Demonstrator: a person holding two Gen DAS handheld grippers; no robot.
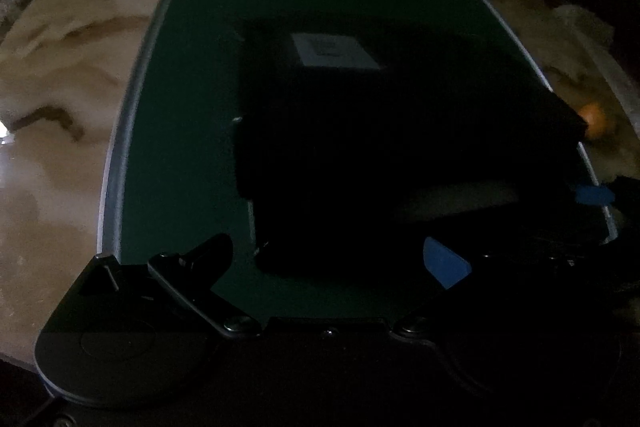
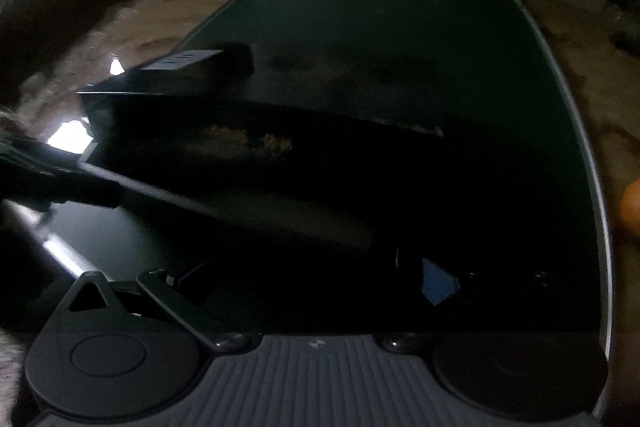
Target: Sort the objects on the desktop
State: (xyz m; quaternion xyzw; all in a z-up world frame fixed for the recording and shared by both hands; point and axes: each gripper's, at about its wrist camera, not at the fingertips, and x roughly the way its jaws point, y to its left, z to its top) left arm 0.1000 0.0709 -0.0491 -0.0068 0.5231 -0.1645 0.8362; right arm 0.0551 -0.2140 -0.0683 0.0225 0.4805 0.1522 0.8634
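In the left wrist view, a black box (image 1: 360,131) is lying in the middle of the frame on a dark green mat (image 1: 184,147) with a pale grey border. It is rectangular with a matte surface, and a white label (image 1: 334,50) is sitting on its top. What is inside is too dark to tell. The mat is covering a marbled beige tabletop (image 1: 60,87). The left tongs (image 1: 340,263) are standing wide open at the bottom, holding nothing. An orange round thing (image 1: 594,119) is showing at the right edge.

In the right wrist view, the box (image 2: 224,139) is lying left of centre on the mat (image 2: 400,19), with brownish crumbs (image 2: 256,141) on it. The right tongs (image 2: 304,287) are standing open; whether they are touching the box I cannot tell.
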